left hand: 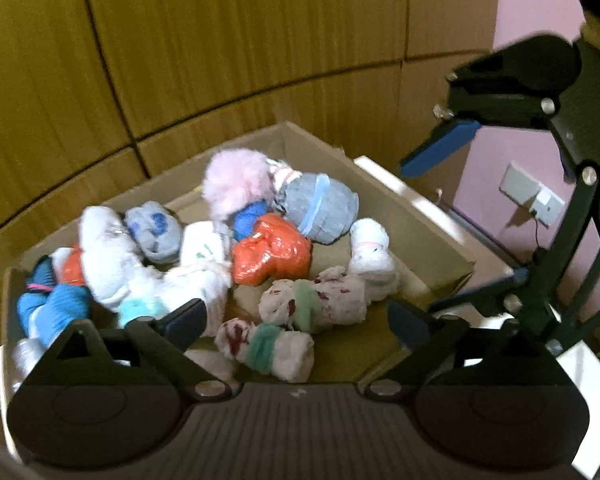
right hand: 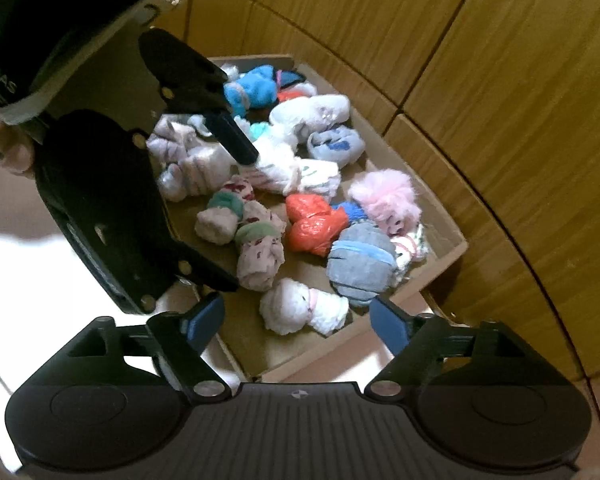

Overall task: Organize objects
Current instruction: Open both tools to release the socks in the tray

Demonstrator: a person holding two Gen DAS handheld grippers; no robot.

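both tools, left tool [left hand: 296, 322] and right tool [right hand: 296, 320], are held released and empty over the cardboard box [left hand: 432, 220], the green-banded sock roll [left hand: 266, 346] lying nearest below the left.

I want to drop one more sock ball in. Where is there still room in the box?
Bare floor of the brown cardboard box shows between the orange plastic bundle, the fuzzy white sock roll and the grey rolled sock with a pale blue band. A bare strip runs along the near wall. The far end, around the bright blue socks, is crowded.
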